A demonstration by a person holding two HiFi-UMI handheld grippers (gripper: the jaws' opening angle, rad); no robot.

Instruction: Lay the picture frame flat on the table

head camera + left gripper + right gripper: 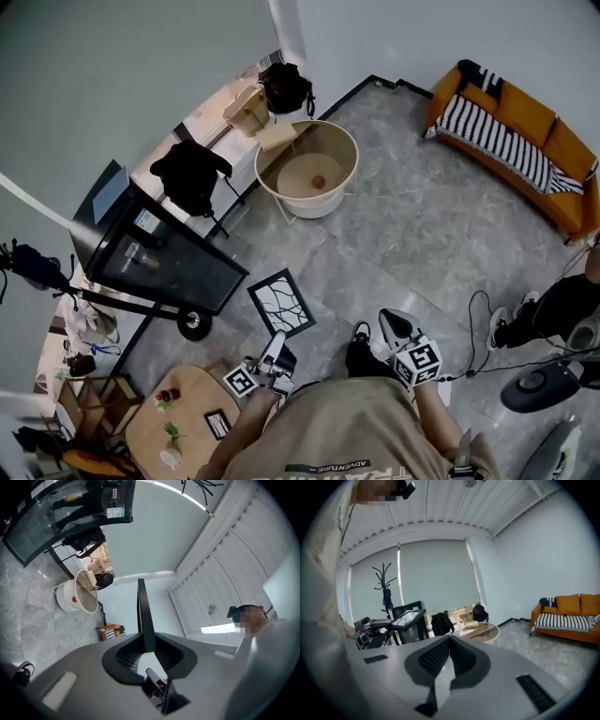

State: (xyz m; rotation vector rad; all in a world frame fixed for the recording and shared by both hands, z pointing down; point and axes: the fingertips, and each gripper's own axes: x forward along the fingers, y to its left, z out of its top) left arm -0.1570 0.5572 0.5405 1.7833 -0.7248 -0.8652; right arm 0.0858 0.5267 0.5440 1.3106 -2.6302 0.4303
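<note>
Grey stone floor [422, 234] fills most of the head view, with an orange sofa [525, 141] carrying a striped throw at the upper right. A black glass-fronted stand [159, 253] sits at the left, and a round white tub [309, 169] at the upper centre. The small round wooden counter [150, 436] lies at the lower left, with a few small items on it. The picture frame [281, 302], black-edged with dark branching lines on white, is just below centre and off the counter, up and right of it in the picture. The left tongs [275, 352] are narrowed onto its lower edge, and the left gripper view shows the frame edge-on between the pads. The right tongs [394, 323], lower centre right, are closed with nothing in them.
</note>
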